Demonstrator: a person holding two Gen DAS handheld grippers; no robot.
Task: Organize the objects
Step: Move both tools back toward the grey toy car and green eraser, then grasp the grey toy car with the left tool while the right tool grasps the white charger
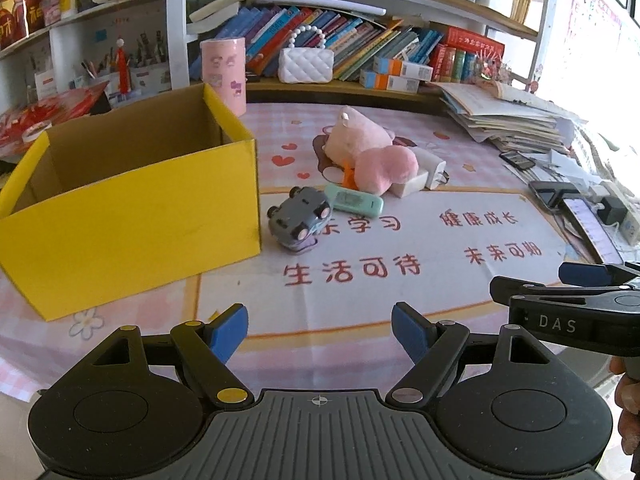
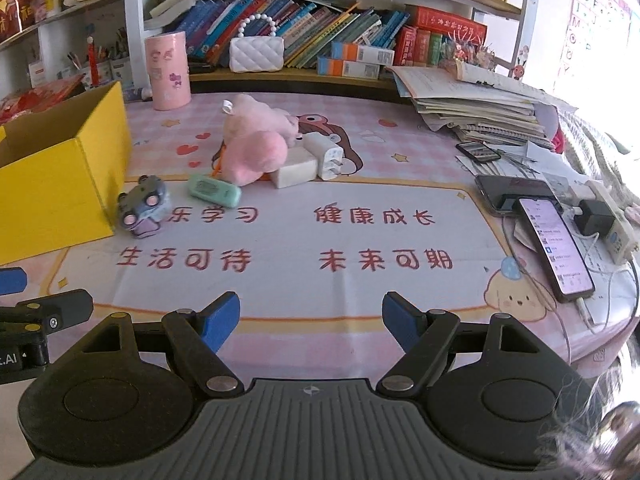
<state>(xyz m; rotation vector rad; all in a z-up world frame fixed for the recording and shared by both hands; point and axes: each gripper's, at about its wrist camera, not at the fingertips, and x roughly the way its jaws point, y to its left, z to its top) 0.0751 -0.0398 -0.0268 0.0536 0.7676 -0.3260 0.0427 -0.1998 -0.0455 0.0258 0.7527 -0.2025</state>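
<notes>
Left tool [image 1: 320, 330] spread wide over the tabletop [image 1: 360, 300], right tool [image 2: 311, 322] likewise spread and holding nothing, grey toy car [image 1: 300, 218] overturned just beside the yellow box [image 1: 132, 208], green remote [image 1: 353, 200] near it, pink plush [image 1: 368, 152] against white chargers [image 2: 308, 162].

bright yellow box [image 1: 132, 216] with plain brown inside, fluffy pink plush [image 1: 368, 152], grey toy car [image 1: 300, 220] with pinkish wheels, mint green remote [image 1: 354, 200], pink checked surface [image 1: 360, 280] with red lettering, white quilted purse [image 1: 306, 65]

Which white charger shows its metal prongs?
The rear white charger, prongs pointing right; the white block in front of it, against the pink plush, shows none.
</notes>
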